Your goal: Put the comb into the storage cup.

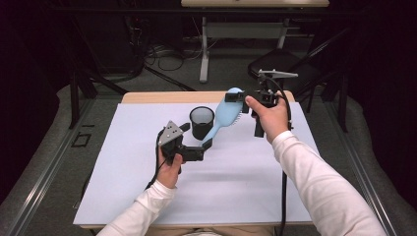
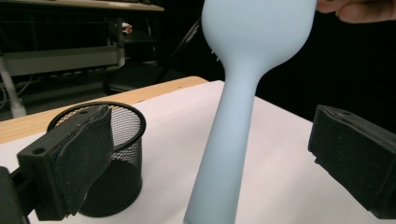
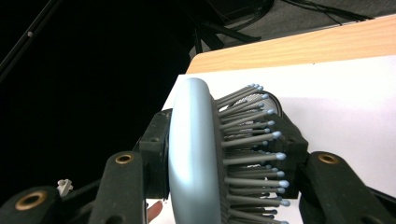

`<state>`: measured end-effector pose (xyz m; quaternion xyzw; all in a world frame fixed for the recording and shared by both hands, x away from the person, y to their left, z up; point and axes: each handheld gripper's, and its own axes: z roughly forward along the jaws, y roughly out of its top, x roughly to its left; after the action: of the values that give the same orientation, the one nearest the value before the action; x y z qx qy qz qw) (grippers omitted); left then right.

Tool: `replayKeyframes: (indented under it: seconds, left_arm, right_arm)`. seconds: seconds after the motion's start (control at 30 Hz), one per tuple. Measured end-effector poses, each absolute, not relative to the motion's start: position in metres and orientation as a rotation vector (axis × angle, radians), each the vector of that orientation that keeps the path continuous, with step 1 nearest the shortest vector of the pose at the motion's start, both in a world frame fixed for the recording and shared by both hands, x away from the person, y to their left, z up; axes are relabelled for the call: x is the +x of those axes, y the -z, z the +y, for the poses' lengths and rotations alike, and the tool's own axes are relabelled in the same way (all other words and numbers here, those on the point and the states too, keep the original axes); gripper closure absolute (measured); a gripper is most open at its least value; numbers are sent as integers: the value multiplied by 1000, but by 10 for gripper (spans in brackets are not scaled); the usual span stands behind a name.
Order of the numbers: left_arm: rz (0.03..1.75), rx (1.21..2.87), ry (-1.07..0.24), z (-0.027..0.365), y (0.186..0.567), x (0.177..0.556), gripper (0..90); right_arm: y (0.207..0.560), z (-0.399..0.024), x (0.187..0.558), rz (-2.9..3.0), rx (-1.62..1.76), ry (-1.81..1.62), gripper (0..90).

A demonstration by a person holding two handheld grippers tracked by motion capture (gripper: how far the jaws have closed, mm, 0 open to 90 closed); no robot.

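1. A pale blue hairbrush hangs tilted above a white table cover, its head clamped between the jaws of the right gripper, one pad on the smooth back, the other pressed into the grey bristles.

2. The left gripper sits at the handle's lower end with its jaws spread wide; in the left gripper view the handle stands between the two pads with clear air on both sides, touching neither.

3. A black mesh cup stands upright just beside the handle, on its left in the high view, close behind the left gripper's pad.

4. Open white surface runs toward the person and out to both sides of the cover; its far edge meets a strip of bare wood tabletop not far behind the brush head.

5. Beyond the table lie a dark floor, loose cables and a pale desk frame.
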<state>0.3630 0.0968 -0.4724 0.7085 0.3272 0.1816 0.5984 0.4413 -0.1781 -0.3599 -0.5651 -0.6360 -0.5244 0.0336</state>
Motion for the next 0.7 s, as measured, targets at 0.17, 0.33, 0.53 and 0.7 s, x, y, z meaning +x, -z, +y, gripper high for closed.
replayKeyframes:
  seconds: [0.17,0.33,0.53,0.7]
  left_arm:
    - [786,1655,-436,99,473,366,4]
    - [804,1658,-448,103,472,368,4]
    - [829,1685,-472,113,470,374,4]
    - [854,1685,-486,121,468,378,4]
  right_arm:
    - [355,-179,442,-1965,-1746,1615,503]
    - [352,-179,442,-1983,-1750,1622,503]
    - [348,-180,444,-2003,-1760,1634,503]
    - [344,-180,447,-2020,-1770,1638,504]
